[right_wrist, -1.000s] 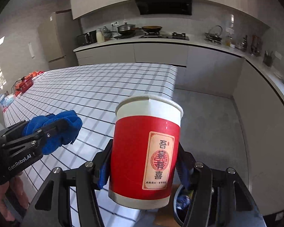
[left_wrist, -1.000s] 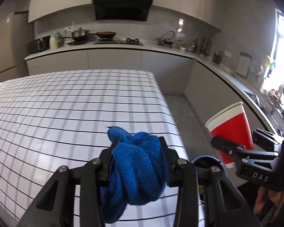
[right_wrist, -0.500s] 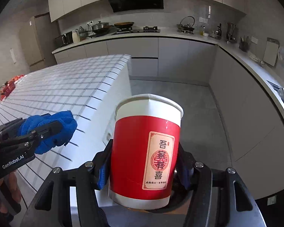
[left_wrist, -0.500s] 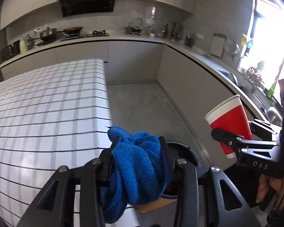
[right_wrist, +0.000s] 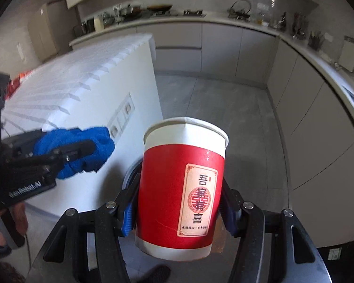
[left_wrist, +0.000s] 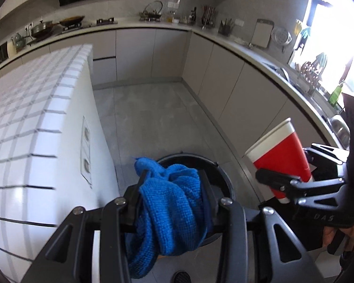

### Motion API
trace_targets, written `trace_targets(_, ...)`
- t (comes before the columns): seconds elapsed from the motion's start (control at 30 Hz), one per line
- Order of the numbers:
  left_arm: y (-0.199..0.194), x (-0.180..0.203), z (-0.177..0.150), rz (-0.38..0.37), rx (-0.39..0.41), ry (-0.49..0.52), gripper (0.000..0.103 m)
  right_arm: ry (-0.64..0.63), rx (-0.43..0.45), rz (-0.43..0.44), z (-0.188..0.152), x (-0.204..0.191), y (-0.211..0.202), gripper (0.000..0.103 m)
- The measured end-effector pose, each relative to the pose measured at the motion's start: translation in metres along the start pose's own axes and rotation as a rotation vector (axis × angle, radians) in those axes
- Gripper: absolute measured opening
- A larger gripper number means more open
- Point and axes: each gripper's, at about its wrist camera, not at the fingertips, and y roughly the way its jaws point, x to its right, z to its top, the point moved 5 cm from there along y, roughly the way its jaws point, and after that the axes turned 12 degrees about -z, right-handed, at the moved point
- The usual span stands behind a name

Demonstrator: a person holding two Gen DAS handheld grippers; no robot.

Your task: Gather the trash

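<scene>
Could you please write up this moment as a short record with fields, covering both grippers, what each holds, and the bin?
left gripper: shut on blue cloth, bunched between its fingers
right gripper: shut on red paper cup, upright, printed label facing the camera
trash bin: dark, round, open, on the floor beside the white tiled island, just beyond the cloth
floor: grey
</scene>
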Motion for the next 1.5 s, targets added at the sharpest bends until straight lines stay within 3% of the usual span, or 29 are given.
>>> trace_targets(0.37, 0.053, -0.005, -0.039, 0.015, -0.115, -0.071, 0.043, -0.183, -0.096, 0.070, -0.039, -0.003, 0.074, 0.061)
trace_targets(0.4, 0.059, -0.007, -0.043, 0.013, -0.119, -0.084, 0.050, -0.192, -0.104, 0.085, -0.039, -0.005, 0.081, 0.062)
trace_targets(0.43, 0.064, -0.011, -0.046, 0.031, -0.119, -0.089, 0.070, -0.206, -0.116, 0.096, -0.040, -0.008, 0.089, 0.066)
trace_targets(0.47, 0.068, -0.018, -0.050, 0.083, -0.112, -0.083, 0.099, -0.243, -0.141, 0.089, -0.044, -0.007, 0.106, 0.069)
trace_targets(0.5, 0.069, -0.028, -0.058, 0.141, -0.099, -0.088, 0.102, -0.254, -0.159, 0.060, -0.048, -0.005, 0.119, 0.091)
trace_targets(0.53, 0.070, -0.033, -0.062, 0.144, -0.105, -0.108, 0.102, -0.261, -0.179, 0.021, -0.052, -0.001, 0.130, 0.103)
trace_targets(0.77, 0.071, -0.033, -0.073, 0.177, -0.132, -0.114, 0.103, -0.202, -0.148, 0.008, -0.052, 0.024, 0.136, 0.103)
trace_targets(1.1, 0.066, -0.030, -0.064, 0.209, -0.109, -0.105, 0.103, -0.152, -0.133, -0.022, -0.050, 0.027, 0.117, 0.103)
trace_targets(1.5, 0.008, 0.004, -0.047, 0.217, -0.020, -0.074, 0.103, -0.012, -0.067, -0.085, -0.037, 0.036, 0.052, 0.103)
